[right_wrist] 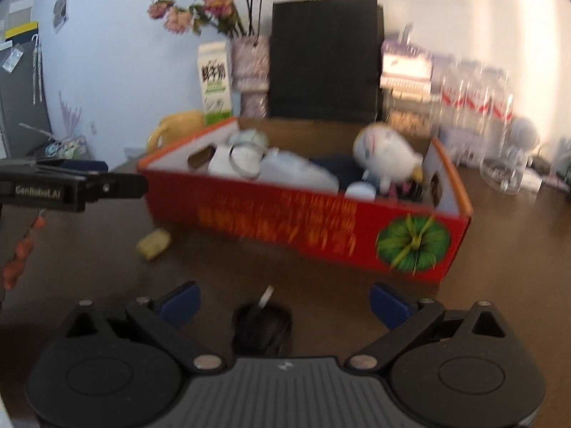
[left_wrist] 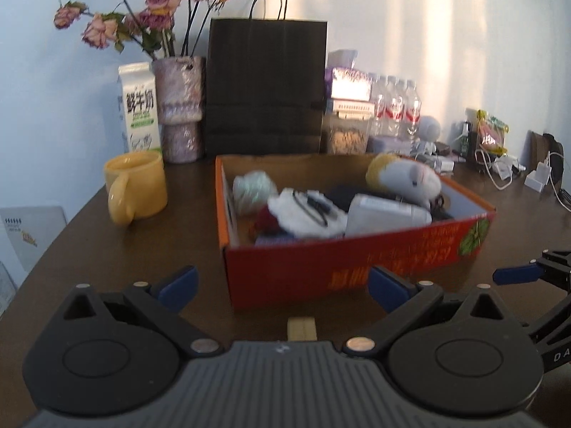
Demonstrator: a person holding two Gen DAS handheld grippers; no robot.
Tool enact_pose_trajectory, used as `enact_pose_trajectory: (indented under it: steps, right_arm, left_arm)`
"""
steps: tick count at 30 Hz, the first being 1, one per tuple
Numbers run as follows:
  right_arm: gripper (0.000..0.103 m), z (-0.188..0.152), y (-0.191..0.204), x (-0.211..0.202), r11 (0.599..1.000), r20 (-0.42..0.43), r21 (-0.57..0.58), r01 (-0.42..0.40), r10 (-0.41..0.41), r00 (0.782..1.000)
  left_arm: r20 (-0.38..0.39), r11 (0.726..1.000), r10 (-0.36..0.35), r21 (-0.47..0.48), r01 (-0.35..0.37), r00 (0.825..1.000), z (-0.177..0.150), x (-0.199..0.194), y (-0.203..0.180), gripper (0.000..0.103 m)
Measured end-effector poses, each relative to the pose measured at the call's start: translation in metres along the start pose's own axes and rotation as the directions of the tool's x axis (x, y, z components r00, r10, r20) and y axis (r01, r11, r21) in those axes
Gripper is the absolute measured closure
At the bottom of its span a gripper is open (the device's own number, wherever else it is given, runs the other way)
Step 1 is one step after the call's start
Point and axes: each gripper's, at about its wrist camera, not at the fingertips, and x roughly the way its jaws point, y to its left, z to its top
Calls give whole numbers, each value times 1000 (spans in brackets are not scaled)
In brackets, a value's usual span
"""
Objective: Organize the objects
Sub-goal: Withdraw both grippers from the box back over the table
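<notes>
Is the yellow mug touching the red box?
Apart. In the left wrist view, a strip of bare brown table lies plainly between the yellow mug and the left wall of the red box.

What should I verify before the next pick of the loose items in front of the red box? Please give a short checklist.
1. Left gripper open, holding nothing: ok.
2. Right gripper open, holding nothing: ok.
3. Small yellow item lies free on the table: ok.
4. Dark fuzzy item lies between the right gripper's fingers: ok.
5. Red box has room left: cannot tell, already crowded.
6. What the dark item is: cannot tell, blurred.
</notes>
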Motion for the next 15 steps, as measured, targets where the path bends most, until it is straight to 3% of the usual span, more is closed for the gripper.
enact_pose_trajectory:
  steps: [5, 9, 15]
  right_arm:
    - [23, -13, 5, 3, 1000, -40, 12, -29, 29, 999]
    - [64, -15, 11, 7, 999, -42, 1, -35, 35, 998]
    - [66, -17, 14, 7, 1000, 1, -31, 5, -5, 1000]
  left_arm:
    - [-36, 1000, 10, -14, -10, 999, -14, -5, 2, 0]
    - [-62, 1000, 14, -16, -15, 998, -21, -6, 2, 0]
    - [-88, 1000, 8, -13, -10, 996, -27, 0, -2, 0]
